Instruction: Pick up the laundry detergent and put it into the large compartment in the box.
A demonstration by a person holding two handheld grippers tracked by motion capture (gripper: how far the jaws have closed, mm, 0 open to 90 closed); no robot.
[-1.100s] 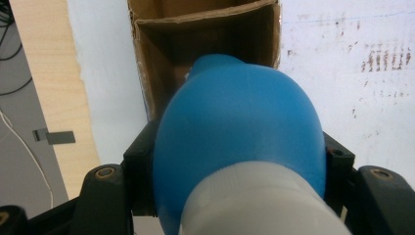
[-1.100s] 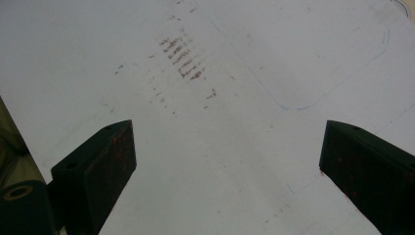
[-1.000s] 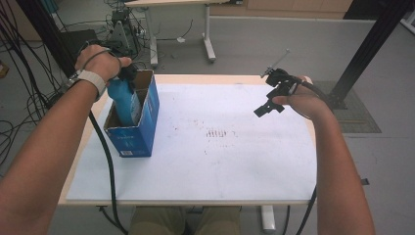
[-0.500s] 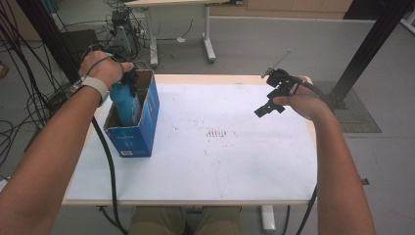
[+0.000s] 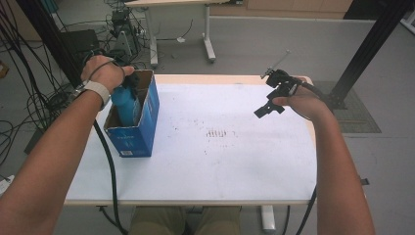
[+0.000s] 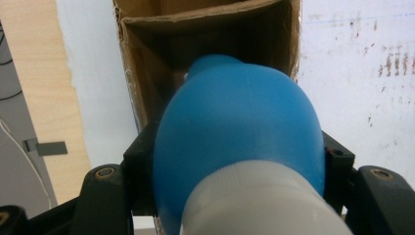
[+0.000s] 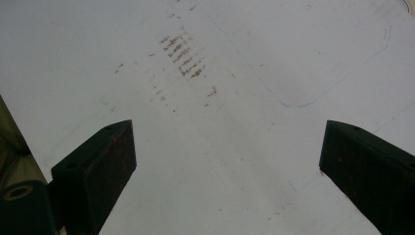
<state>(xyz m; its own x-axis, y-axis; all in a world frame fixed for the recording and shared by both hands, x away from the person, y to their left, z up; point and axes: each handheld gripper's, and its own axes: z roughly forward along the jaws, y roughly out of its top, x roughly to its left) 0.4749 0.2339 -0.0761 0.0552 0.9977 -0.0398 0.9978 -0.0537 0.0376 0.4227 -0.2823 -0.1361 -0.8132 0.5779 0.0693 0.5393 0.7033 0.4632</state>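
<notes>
Jaws of the left gripper (image 6: 235, 196) pinch a blue bottle (image 5: 126, 104) standing inside the cardboard box (image 5: 142, 132). The right gripper (image 7: 227, 161) hangs over the white table (image 5: 220, 161), its jaws spread wide.

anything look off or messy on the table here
Nothing spilled or damaged. The white table sheet carries a patch of brownish smudge marks near its middle, which look like old stains. The blue plastic bottle stands upright in the open blue cardboard box, gripped by the left claw.
</notes>
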